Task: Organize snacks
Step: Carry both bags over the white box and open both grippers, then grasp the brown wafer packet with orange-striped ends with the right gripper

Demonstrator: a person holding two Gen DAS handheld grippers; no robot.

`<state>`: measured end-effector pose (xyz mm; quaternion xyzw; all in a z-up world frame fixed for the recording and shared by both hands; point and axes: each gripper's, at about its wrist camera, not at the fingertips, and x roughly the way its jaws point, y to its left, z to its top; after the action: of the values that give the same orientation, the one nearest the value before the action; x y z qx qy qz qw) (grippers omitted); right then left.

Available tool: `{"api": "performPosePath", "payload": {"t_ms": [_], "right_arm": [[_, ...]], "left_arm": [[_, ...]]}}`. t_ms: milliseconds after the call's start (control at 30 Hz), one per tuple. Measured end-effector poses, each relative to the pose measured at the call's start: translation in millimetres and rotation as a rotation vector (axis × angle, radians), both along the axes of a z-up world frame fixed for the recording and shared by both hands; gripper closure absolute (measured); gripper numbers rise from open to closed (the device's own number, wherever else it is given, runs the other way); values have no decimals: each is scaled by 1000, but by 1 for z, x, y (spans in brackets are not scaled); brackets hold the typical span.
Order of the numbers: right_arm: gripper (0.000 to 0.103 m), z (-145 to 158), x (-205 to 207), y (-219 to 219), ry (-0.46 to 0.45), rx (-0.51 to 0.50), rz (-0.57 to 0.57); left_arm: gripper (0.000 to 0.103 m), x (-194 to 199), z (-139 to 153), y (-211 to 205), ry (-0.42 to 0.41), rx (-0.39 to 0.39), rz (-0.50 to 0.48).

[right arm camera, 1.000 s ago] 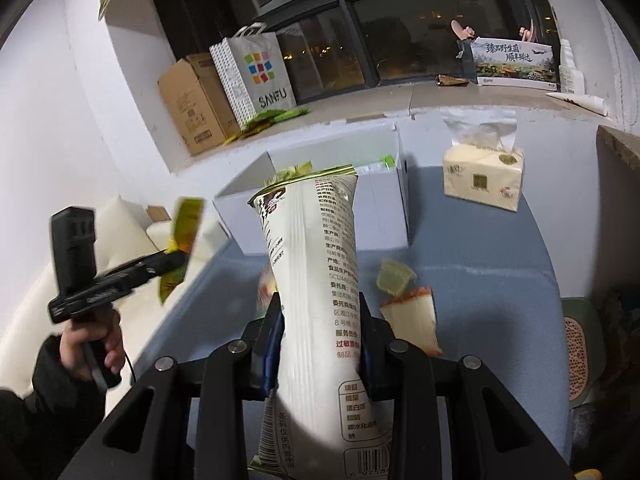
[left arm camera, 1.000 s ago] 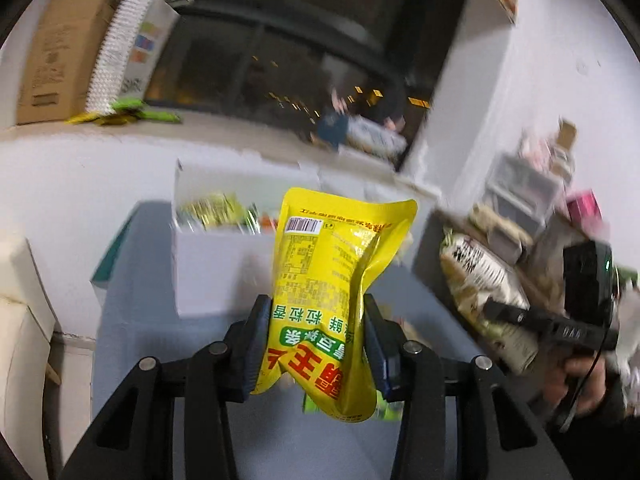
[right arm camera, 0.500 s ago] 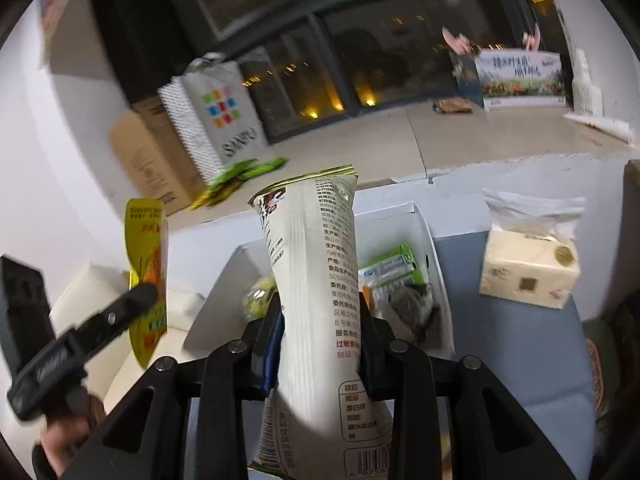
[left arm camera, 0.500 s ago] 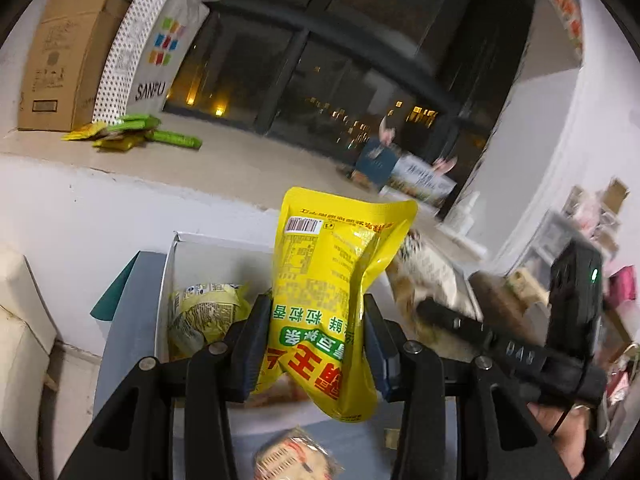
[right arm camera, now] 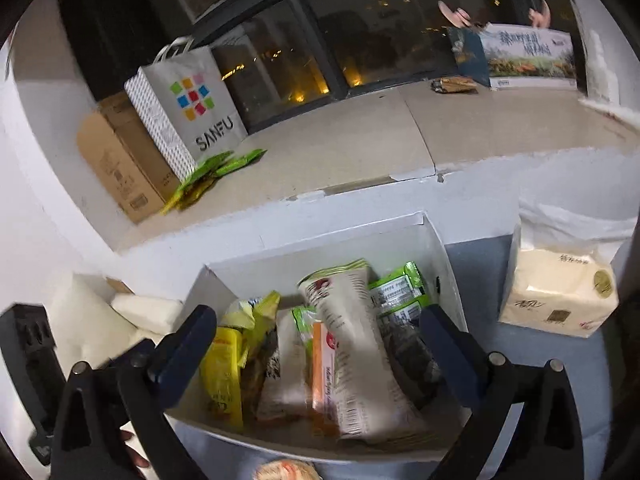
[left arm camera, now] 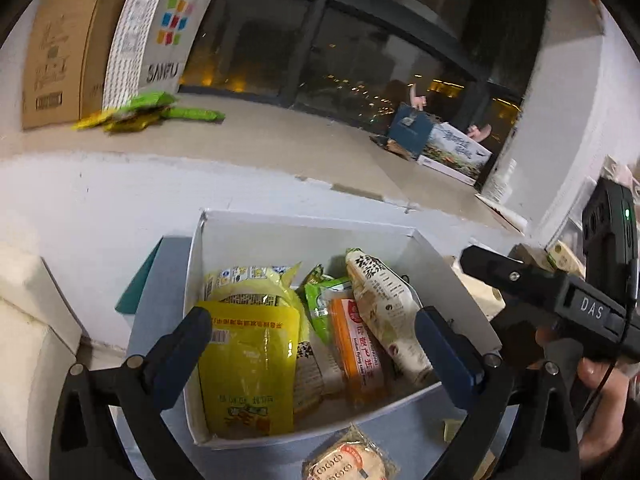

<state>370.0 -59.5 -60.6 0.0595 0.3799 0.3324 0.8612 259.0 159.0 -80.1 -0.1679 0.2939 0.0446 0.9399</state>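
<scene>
A white open box (left arm camera: 308,226) (right arm camera: 320,246) holds several snack packs. My left gripper (left arm camera: 312,320) hangs over it with its jaws opening wide, nothing pressed between the pads. Below it the yellow pouch (left arm camera: 250,364) (right arm camera: 224,372) lies flat in the box's left side. My right gripper (right arm camera: 318,316) is also over the box, its jaws opening and gripping nothing. The long white snack bag (right arm camera: 356,344) (left arm camera: 384,312) lies under it across an orange pack (left arm camera: 358,352). Green packets (right arm camera: 396,292) sit at the box's back right.
A round cracker pack (left arm camera: 348,460) lies on the blue-grey table (right arm camera: 560,380) in front of the box. A tissue box (right arm camera: 556,296) stands to the right. On the window ledge are a paper bag (right arm camera: 188,104), a cardboard box (right arm camera: 120,160) and green packets (right arm camera: 216,168).
Both grippers moved forward over the white box and opened. The yellow pouch left the left gripper and the white bag left the right one; both now lie in the box.
</scene>
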Motion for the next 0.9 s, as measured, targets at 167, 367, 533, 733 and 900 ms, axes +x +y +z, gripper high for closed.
{"api": "performPosePath", "payload": {"t_ms": [167,367,533,733,900], "right_arm": [[0,19,-27,1,-89,-26,48],[0,56,-82,-19,-256,-80,180],[0,77,-137,-53,-370,-141,276],[0,69,-195,-110,-435,-148,277],[0,41,-220,-148,-392,-145,234]], "left_arm": [[0,-29,29,-22,-59,56,-21],[0,-84,59,-55,-135,157,-85],[0,-129,65,-76,-150,176,-130],[0,-175,52,-105,-152,179,-172],[0,-201,28,-125,-140,164,-187]]}}
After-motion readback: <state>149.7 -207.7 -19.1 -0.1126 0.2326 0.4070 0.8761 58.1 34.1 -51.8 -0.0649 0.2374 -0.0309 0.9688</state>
